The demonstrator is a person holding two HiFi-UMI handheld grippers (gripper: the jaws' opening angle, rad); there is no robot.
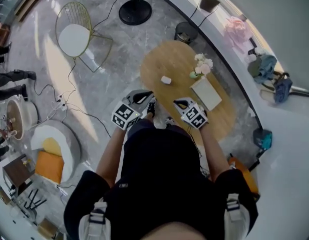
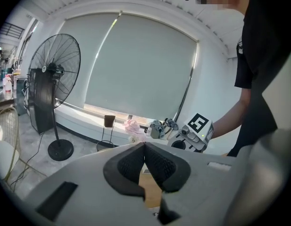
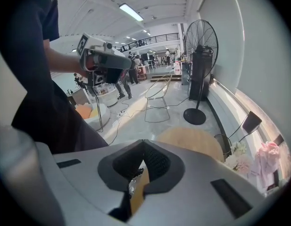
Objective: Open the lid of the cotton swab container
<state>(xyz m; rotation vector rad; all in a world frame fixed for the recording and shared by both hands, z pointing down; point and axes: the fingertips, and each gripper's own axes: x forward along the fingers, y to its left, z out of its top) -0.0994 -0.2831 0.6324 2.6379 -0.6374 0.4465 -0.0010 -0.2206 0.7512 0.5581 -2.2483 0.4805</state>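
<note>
The jaws of the left gripper (image 2: 144, 147) and the right gripper (image 3: 143, 147) are being held pressed together, with nothing gripped between them. Both grippers are being held side by side near the closer edge of the round wooden table (image 1: 175, 59). The small white cotton swab container (image 1: 166, 80) is being left untouched mid-table, near the flowers (image 1: 203, 64).
</note>
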